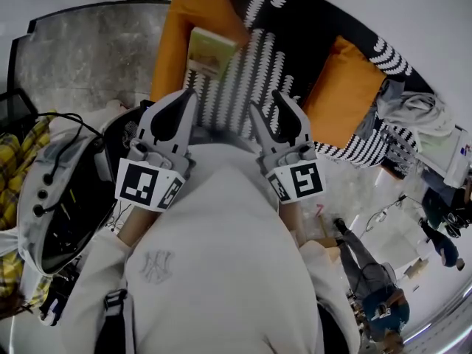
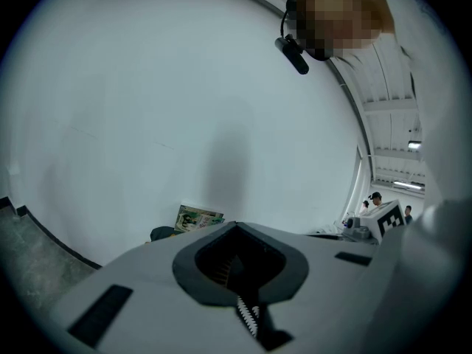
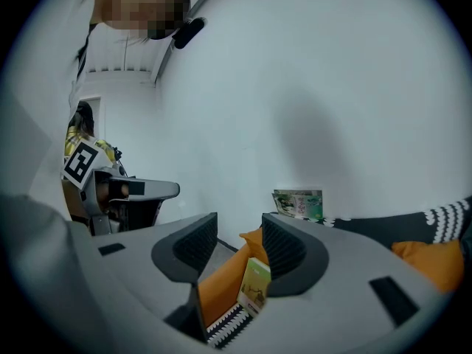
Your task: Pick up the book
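A pale green book (image 1: 209, 50) leans on an orange cushion (image 1: 173, 43) at the left end of a black-and-white patterned sofa (image 1: 310, 21). Both grippers are held side by side in front of the person's white sweatshirt, short of the sofa. My left gripper (image 1: 182, 103) (image 2: 236, 231) is shut, its toothed pads meeting with nothing between them. My right gripper (image 1: 270, 106) (image 3: 240, 231) is open and empty. Through its gap I see the book (image 3: 254, 286) farther off, against the orange cushion (image 3: 221, 282).
A second orange cushion (image 1: 343, 87) and a heap of grey clothes (image 1: 413, 113) lie on the sofa's right. A colourful magazine (image 3: 299, 203) (image 2: 198, 217) stands against the white wall. A dark bag (image 1: 66, 198) and yellow plaid cloth (image 1: 18, 161) sit at left. People (image 1: 376, 286) stand at lower right.
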`<state>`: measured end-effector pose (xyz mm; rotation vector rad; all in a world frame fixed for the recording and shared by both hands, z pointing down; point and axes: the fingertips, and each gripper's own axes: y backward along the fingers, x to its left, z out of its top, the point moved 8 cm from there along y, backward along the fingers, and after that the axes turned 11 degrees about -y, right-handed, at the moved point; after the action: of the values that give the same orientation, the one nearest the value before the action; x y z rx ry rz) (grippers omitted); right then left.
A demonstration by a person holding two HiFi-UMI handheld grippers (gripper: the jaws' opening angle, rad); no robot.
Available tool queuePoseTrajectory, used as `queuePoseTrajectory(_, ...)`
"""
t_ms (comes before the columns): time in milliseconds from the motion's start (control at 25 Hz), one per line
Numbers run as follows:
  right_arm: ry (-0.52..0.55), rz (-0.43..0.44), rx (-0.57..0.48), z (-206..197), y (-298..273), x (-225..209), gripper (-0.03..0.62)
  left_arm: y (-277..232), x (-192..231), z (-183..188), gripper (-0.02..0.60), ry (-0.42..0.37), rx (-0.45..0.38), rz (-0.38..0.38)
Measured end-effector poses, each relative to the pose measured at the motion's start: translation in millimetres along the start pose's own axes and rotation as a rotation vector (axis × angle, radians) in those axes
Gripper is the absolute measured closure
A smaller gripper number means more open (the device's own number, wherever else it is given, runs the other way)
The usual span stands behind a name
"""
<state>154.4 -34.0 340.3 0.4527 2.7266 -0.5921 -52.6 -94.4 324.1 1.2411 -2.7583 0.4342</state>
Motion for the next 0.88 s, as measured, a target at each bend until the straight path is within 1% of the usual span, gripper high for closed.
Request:
queuePoseTrajectory(240, -0.008, 0.019, 0.023, 7.8, -27.8, -28.1, 0.41, -18.6, 8.4, 3.1, 0.572, 0.009, 0.025, 0.041)
queuePoseTrajectory(400, -0.003, 0.023, 0.054, 3.7, -55.3, -47.3, 0.41, -33.0, 20.8, 0.6, 0.572, 0.018, 0.042, 0.062)
queuePoseTrajectory(640, 0.034, 0.037, 0.191, -19.2, -103.6, -83.3, 0.41, -58.0, 38.2, 0.4, 0.572, 0.037, 0.079, 0.096)
queuePoseTrajectory(880, 0.088, 0.089, 0.305, -48.9, -153.8, -115.6, 0.41, -82.4, 50.9, -2.0, 0.572, 0.05, 0.116, 0.112)
